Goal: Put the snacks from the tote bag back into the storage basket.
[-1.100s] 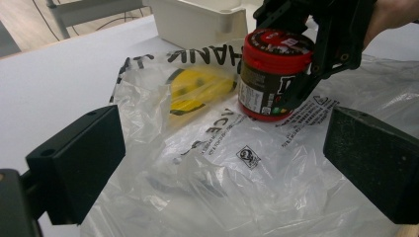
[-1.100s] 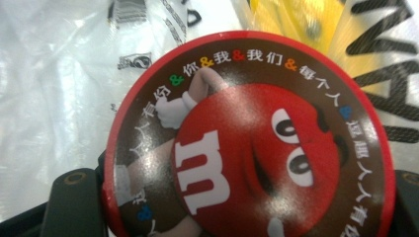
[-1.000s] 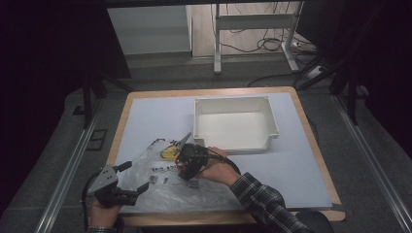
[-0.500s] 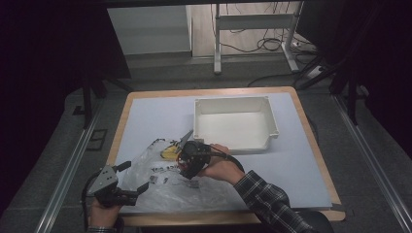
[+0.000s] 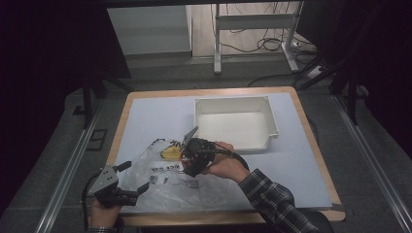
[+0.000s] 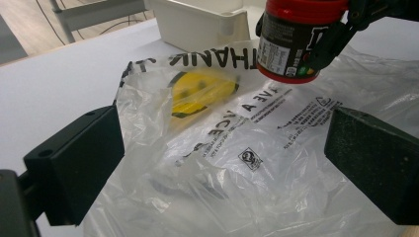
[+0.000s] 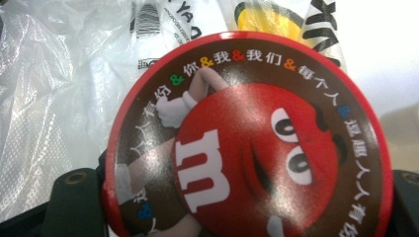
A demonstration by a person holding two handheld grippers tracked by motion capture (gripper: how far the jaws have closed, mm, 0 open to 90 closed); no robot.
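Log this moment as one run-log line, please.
right tool: shut on candy jar | above plastic bag | left tool: open at bag edge

I see a wood-edged table point(image 5: 145, 111) with a pale top, mid-frame. On it: white tray point(image 5: 269, 119) upper centre, clear plastic bag point(image 5: 194, 189) lower left.

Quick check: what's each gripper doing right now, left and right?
Left gripper: open, jaws either side of the plastic bag, holding nothing.
Right gripper: shut on the red-lidded M&M's candy tub, held above the bag.
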